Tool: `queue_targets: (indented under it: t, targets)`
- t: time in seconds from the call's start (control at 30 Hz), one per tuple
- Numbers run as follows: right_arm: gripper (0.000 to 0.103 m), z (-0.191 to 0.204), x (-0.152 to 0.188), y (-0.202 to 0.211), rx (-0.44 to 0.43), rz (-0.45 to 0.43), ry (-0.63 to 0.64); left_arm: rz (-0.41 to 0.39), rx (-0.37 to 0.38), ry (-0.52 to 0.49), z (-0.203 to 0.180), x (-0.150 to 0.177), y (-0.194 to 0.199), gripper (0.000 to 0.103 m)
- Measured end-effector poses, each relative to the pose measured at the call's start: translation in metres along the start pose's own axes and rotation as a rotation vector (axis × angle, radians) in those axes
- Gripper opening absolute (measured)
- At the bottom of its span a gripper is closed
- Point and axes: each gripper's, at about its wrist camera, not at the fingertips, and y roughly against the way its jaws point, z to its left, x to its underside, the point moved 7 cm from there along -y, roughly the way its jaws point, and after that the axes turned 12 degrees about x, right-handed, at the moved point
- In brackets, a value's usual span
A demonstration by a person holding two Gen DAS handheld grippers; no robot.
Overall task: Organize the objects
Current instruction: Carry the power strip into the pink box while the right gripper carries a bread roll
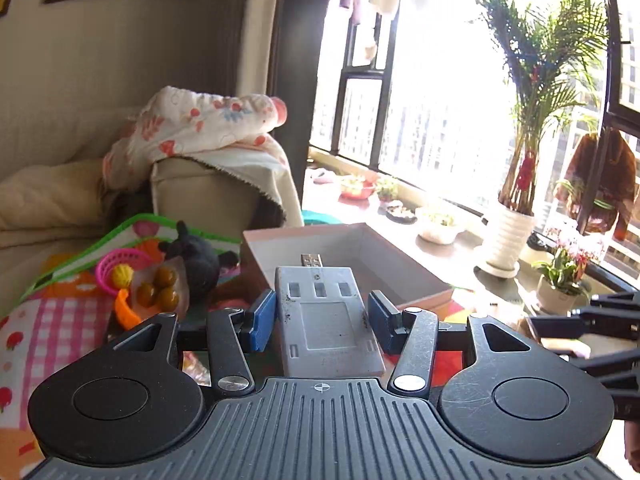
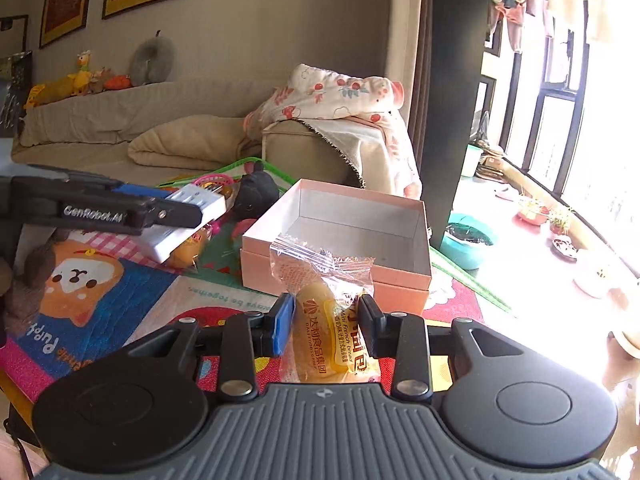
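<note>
Pink cardboard box [image 2: 340, 236], lid off, white inside, sits on a bright cartoon play mat [image 2: 100, 296] — nothing visible inside it.

Left gripper [image 1: 322, 316]: blue pads pressed against both long sides of a grey-white USB charger [image 1: 328, 320], jaws closed to the width of its body. Charger held flat, metal USB plug pointing forward toward the box, which lies just ahead in the left wrist view. From the right wrist view the same gripper comes in from the left edge, charger raised above the mat, well to the left of the box and clear of it.

Right gripper [image 2: 326, 324]: jaws narrowed onto a clear-wrapped mini bread packet [image 2: 324, 320], orange print on the wrapper, crimped top end standing upright above the fingertips. Packet sits just in front of the near wall of the box, not over the opening.

Behind the left gripper on the mat — a black plush toy [image 2: 256, 196], a pink plastic basket [image 1: 120, 268] with a yellow item in it, and a bag of round brownish sweets [image 1: 160, 288]. Another wrapped bread [image 2: 188, 248] lies under the held charger. Beige sofa [image 2: 160, 128] beyond, floral blanket [image 2: 340, 96] draped over its arm.
</note>
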Motion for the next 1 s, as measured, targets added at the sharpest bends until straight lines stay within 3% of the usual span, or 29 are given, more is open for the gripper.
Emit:
queue_targets:
  t: [0.1,0.2,0.3,0.53,0.63,0.8,0.87,0.9,0.93,1.0]
  targets:
    - [0.035,-0.013,0.001,0.002,0.003,-0.019,-0.044,-0.071,0.057,0.083,0.001,-0.027,-0.052,0.056]
    - [0.035,-0.022,0.001,0.001,0.006,-0.028,-0.074,0.036,-0.038,0.062,0.010,-0.019,-0.111,0.053]
    - [0.035,-0.032,0.002,-0.004,0.021,-0.027,-0.095,0.091,-0.063,0.062,0.015,-0.005,-0.130,0.053]
    - [0.035,-0.041,-0.005,-0.017,0.015,-0.034,-0.124,0.002,-0.061,0.123,0.031,0.004,-0.065,0.053]
    - [0.035,-0.046,-0.030,-0.035,-0.011,-0.031,-0.166,0.014,-0.088,0.102,0.033,0.025,-0.034,0.053]
    - [0.036,-0.049,-0.082,-0.097,-0.045,0.057,-0.220,0.050,-0.155,0.117,0.048,0.064,0.006,0.053]
    - [0.049,-0.047,-0.096,-0.123,-0.011,0.086,-0.228,0.063,-0.175,0.128,0.056,0.074,0.014,0.053]
    - [0.066,-0.046,-0.101,-0.132,0.009,0.087,-0.230,0.072,-0.185,0.133,0.060,0.078,0.018,0.053]
    - [0.073,-0.046,-0.104,-0.138,0.025,0.082,-0.230,0.084,-0.195,0.132,0.063,0.082,0.020,0.053]
    - [0.073,-0.043,-0.105,-0.141,0.041,0.081,-0.229,0.101,-0.213,0.119,0.068,0.087,0.024,0.053]
